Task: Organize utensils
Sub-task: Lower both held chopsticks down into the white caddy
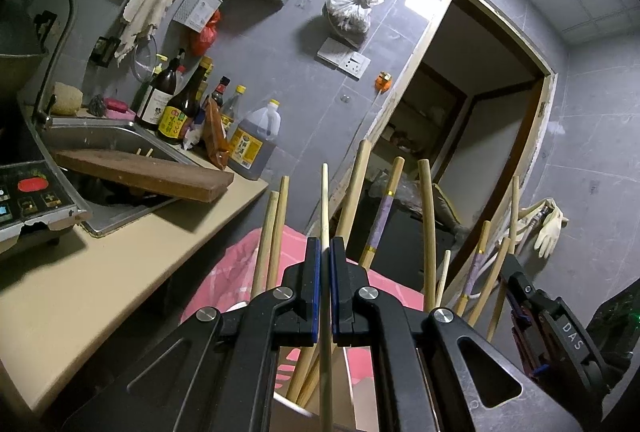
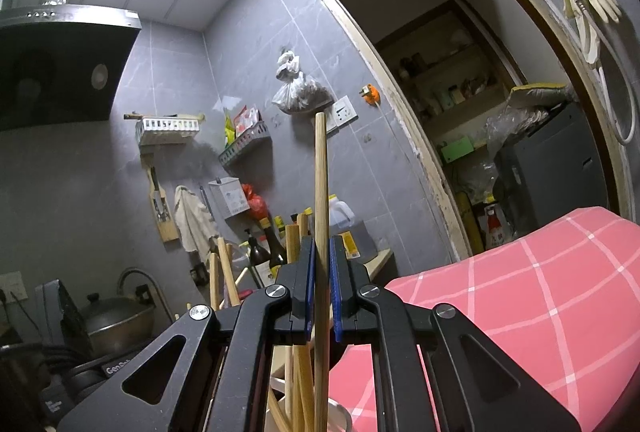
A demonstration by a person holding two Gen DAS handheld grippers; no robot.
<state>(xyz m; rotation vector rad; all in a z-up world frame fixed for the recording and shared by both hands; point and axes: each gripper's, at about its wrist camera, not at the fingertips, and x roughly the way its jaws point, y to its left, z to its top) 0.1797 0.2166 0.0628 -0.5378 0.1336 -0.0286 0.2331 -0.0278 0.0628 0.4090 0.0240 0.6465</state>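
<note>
Both claws are closed on chopsticks. A thin pale chopstick (image 1: 325,200) is pinched upright between the blue pads of the left claw (image 1: 325,252), while a thicker wooden chopstick (image 2: 321,192) is clamped the same way by the right claw (image 2: 321,244). Each stick is gripped partway along its length, probably so that it can be lifted straight out of the crowd. The other chopsticks (image 1: 426,216) are seen fanned out and leaning beyond the claws, their lower ends apparently standing in a holder (image 1: 292,412) below. A pink checked cloth (image 2: 540,296) is draped close beside them. The surface (image 1: 132,256) with its sink (image 1: 92,132) lies to the left.
</note>
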